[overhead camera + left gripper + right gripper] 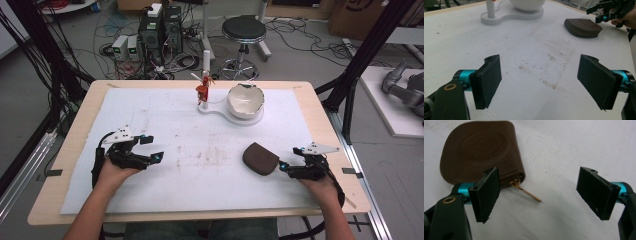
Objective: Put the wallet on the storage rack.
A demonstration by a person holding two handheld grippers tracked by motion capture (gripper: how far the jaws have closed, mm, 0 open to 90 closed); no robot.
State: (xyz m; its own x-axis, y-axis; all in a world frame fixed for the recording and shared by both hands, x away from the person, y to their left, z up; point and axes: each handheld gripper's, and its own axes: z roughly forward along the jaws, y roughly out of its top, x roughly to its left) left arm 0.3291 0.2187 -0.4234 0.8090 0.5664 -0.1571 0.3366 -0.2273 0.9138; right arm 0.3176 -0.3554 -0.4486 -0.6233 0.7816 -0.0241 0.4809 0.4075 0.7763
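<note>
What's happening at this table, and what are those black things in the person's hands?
A person sits at a table covered with a white sheet, with a hand-held gripper in each hand. Both are open and hold nothing. The right gripper sits just beside a brown pouch, whose gold zipper pull lies between its jaws. The left gripper hovers over bare sheet. Farther back, a white bowl rests on a white stand with a post.

Matt embossed brown leather pouch [479,152] with brass zip pull [526,191]; glossy white bowl [245,100].
</note>
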